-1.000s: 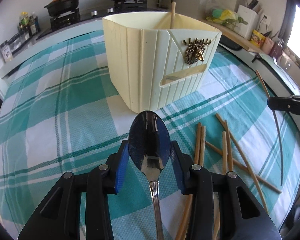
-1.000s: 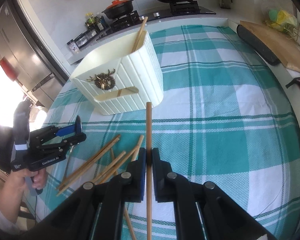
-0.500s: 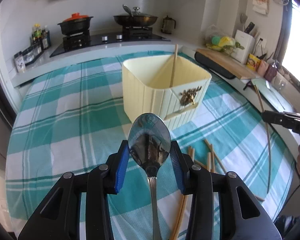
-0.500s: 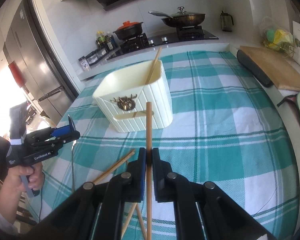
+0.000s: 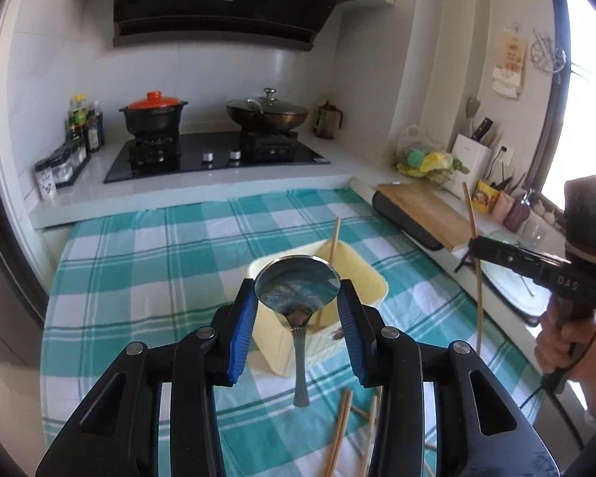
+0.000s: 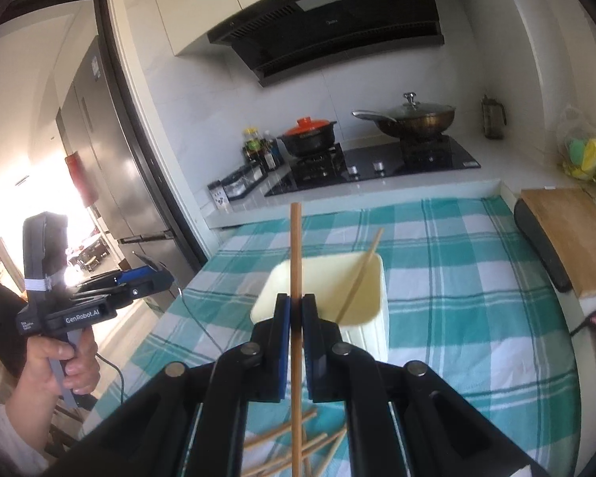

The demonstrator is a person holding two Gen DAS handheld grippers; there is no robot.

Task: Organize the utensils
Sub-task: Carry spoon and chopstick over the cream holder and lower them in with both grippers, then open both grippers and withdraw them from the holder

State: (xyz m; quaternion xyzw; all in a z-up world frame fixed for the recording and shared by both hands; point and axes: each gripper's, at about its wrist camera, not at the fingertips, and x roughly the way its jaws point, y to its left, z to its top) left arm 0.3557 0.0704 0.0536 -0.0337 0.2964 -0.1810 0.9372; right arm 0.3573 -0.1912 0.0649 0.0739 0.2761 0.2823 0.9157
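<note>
Crosswise, spoon (image 5: 297, 292) between left claw (image 5: 297, 310) pads

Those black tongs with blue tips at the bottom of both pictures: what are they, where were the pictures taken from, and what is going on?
No robot here: a person holds a pair of tongs in each hand, and a small camera on each pair looks forward along its two fingers. So each picture is that hand's own view.

In the left view, the left tongs are shut on a metal spoon, gripped by its bowl with the handle hanging down. In the right view, the right tongs are shut on one wooden chopstick, standing upright. Each view also catches the other hand at its edge.

Below lies a table with a green checked cloth. On it stands a cream holder with a chopstick leaning inside, and loose chopsticks lie in front of it. A stove with pots is behind.
</note>
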